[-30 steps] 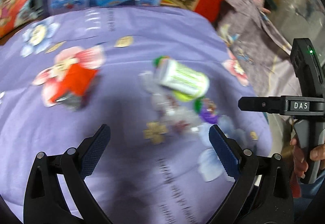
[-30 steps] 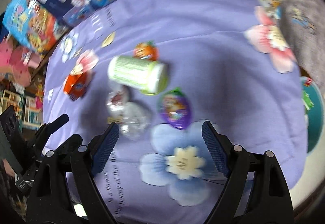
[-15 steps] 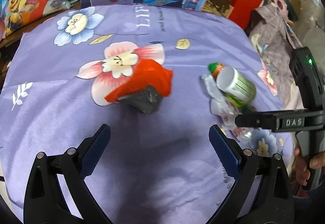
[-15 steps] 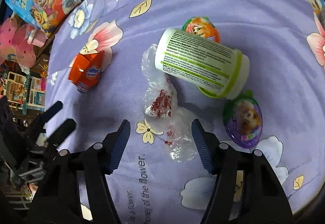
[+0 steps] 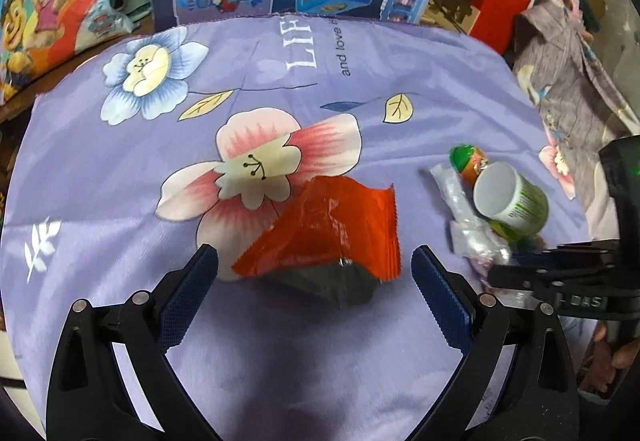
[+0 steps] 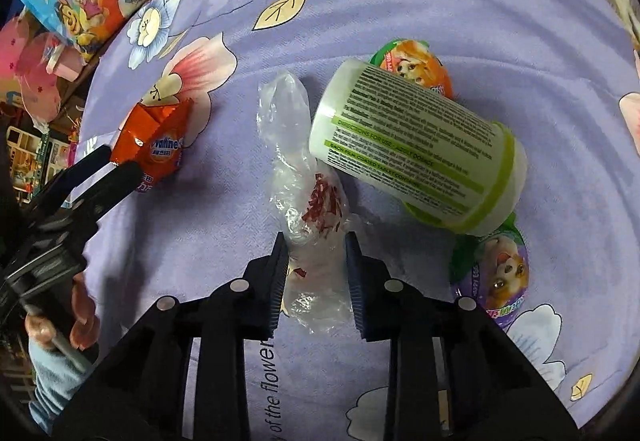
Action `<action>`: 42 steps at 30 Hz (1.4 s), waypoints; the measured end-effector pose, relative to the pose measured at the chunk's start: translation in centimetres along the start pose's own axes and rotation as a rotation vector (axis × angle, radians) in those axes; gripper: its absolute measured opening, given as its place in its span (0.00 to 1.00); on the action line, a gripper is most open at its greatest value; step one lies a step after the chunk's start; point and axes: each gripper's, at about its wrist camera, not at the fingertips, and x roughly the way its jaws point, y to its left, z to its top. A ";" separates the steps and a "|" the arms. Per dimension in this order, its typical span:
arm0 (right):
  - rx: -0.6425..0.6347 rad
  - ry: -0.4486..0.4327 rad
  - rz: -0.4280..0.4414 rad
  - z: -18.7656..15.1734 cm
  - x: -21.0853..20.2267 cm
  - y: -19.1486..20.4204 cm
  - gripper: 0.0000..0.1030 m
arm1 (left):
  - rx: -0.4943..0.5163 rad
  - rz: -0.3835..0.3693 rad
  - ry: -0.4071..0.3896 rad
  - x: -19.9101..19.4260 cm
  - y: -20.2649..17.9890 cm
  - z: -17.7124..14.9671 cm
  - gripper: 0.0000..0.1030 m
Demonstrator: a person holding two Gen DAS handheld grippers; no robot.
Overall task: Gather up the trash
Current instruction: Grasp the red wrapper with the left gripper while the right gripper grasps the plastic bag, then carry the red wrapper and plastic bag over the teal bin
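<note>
Right gripper (image 6: 316,257) tilted steeply down, jaws closing around clear plastic wrapper (image 6: 308,209).

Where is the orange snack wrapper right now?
In the left wrist view the orange snack wrapper lies on the purple tablecloth, just ahead of the open left tongs, partly over a pink flower print, left of the clear plastic bag.

Even indoor light, moderate brightness; soft shadow on purple cloth (image 5: 120,169) below orange wrapper (image 5: 332,229), glare on its foil; strong fisheye bend and dark vignette at frame corners; centre sharp, boxes beyond cloth slightly soft
</note>
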 end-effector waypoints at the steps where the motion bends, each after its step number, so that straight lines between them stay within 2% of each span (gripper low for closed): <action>1: 0.007 0.002 0.006 0.0 0.1 -0.1 0.26 | 0.005 0.003 0.004 0.3 -0.1 0.1 0.95; 6: 0.018 -0.001 0.025 -0.2 0.0 -0.5 0.26 | 0.020 0.001 0.023 2.3 -0.5 0.7 0.94; 8: 0.019 -0.001 0.030 -0.3 -0.1 -0.7 0.26 | 0.029 -0.001 0.028 2.8 -0.8 0.8 0.88; 10: 0.020 -0.001 0.035 -0.3 -0.1 -0.8 0.26 | 0.033 -0.013 0.053 3.5 -0.9 0.9 0.70; 11: 0.019 -0.002 0.037 -0.4 -0.1 -0.8 0.26 | 0.032 -0.017 0.060 3.7 -1.0 0.9 0.65; 12: 0.017 -0.003 0.038 -0.4 -0.1 -0.8 0.26 | 0.034 -0.011 0.063 3.9 -1.0 0.9 0.52; 14: 0.005 -0.004 0.042 -0.5 -0.1 -0.6 0.26 | 0.042 0.008 0.054 3.9 -1.2 0.8 0.43; 15: 0.001 -0.003 0.044 -0.6 -0.2 -0.6 0.25 | 0.040 0.006 0.053 3.7 -1.3 0.8 0.30; 18: -0.015 -0.004 0.071 -1.1 -0.7 -0.3 0.24 | 0.032 -0.002 0.041 2.6 -1.4 0.6 0.16; 24: -0.034 -0.039 0.096 -2.0 -2.6 0.1 0.24 | 0.005 -0.008 0.022 -0.1 -1.8 -0.8 0.14; 31: -0.024 -0.105 0.131 -2.9 -6.1 -0.6 0.24 | 0.017 -0.048 -0.008 -3.7 -4.4 -2.1 0.14; 42: 0.103 -0.268 0.118 -5.2 -13.5 -8.0 0.24 | 0.135 -0.144 -0.050 -6.6 -13.4 -1.6 0.15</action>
